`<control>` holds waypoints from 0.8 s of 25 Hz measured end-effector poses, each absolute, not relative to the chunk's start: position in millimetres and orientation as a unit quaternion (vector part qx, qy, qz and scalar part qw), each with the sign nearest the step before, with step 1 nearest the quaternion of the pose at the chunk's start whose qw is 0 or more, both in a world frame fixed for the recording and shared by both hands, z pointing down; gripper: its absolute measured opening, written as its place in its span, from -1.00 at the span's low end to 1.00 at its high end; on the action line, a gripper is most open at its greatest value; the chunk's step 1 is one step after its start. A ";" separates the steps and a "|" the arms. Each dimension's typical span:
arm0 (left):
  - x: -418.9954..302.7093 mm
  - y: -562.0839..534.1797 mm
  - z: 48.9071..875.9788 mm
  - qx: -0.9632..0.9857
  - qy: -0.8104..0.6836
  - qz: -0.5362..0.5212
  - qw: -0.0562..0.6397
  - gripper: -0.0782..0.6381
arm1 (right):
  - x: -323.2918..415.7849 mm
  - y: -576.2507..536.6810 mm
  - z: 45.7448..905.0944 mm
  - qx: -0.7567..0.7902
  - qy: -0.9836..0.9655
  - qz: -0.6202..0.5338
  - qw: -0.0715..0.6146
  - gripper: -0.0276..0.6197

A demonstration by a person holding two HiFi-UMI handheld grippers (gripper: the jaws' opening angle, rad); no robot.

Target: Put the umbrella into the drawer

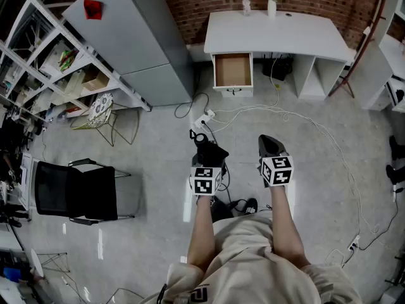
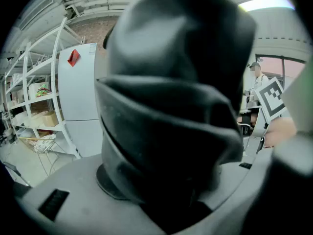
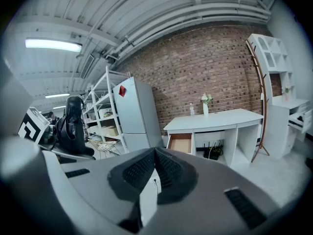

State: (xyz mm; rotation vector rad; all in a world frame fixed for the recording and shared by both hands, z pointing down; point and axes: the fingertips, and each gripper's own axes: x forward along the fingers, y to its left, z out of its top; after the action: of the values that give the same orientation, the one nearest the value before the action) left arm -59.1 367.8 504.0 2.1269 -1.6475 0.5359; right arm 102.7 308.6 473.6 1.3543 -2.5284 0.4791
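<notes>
A folded black umbrella [image 1: 204, 143] sticks forward out of my left gripper [image 1: 207, 162], whose jaws stand wide and are shut on it. In the left gripper view the umbrella [image 2: 171, 106] fills most of the picture. My right gripper [image 1: 271, 143] is level with the left one, shut, with nothing in it [image 3: 154, 153]. The open wooden drawer [image 1: 233, 69] hangs out of the white desk [image 1: 278, 33] straight ahead across the floor. The right gripper view shows the drawer [image 3: 181, 143] empty and the umbrella [image 3: 73, 124] at its left.
A grey fridge [image 1: 136, 40] and white shelving [image 1: 57, 62] stand at the left, with a black chair [image 1: 79, 192] nearer. White cables and a power strip [image 1: 205, 116] lie on the floor before the desk. A bottle [image 1: 246, 5] and a vase [image 1: 272, 2] stand on the desk.
</notes>
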 end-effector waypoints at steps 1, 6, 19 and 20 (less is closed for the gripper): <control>-58.4 365.2 503.3 0.759 -0.591 0.186 0.199 -0.10 | 103.3 306.0 473.3 0.461 -0.865 0.161 0.116 -0.71; -52.2 361.1 505.9 0.754 -0.600 0.171 0.204 -0.10 | 115.2 303.7 475.7 0.454 -0.869 0.156 0.115 -0.71; -48.5 341.1 506.4 0.751 -0.608 0.153 0.208 -0.10 | 140.7 291.6 480.2 0.451 -0.869 0.173 0.111 -0.71; -47.7 338.9 507.0 0.752 -0.607 0.150 0.209 -0.10 | 140.3 291.1 482.8 0.449 -0.869 0.173 0.114 -0.71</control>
State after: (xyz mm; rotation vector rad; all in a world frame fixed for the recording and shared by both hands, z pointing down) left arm -47.7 338.9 507.0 2.0919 -1.6892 0.4180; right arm 140.3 291.1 482.8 1.3155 -2.5492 0.5080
